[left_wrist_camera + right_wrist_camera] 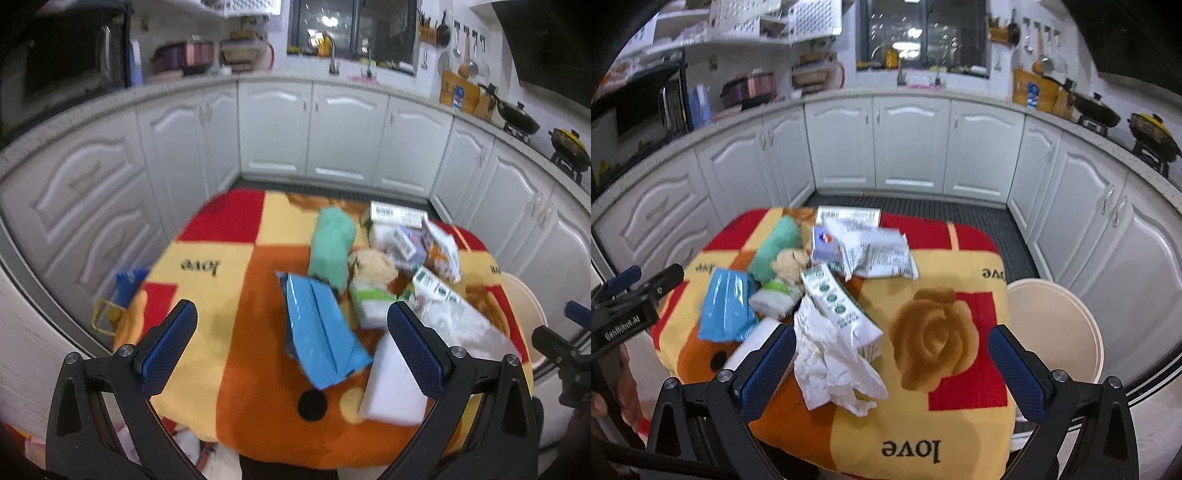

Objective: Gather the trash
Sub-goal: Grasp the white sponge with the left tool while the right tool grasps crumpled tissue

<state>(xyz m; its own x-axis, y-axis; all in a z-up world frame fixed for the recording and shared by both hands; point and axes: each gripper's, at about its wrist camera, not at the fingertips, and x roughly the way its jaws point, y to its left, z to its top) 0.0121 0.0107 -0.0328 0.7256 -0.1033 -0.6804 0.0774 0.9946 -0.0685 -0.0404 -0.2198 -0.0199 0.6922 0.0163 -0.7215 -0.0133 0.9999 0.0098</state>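
A pile of trash lies on a table with a red, yellow and orange cloth. It holds a blue plastic bag, a green wrapper, a white and green carton, crumpled white paper, a white block and printed packets. My left gripper is open above the blue bag. My right gripper is open above the crumpled paper and carton. Both are empty.
A cream round bin stands on the floor right of the table. White kitchen cabinets ring the room. The right gripper's body shows at the left wrist view's right edge, and the left gripper's body at the right wrist view's left edge.
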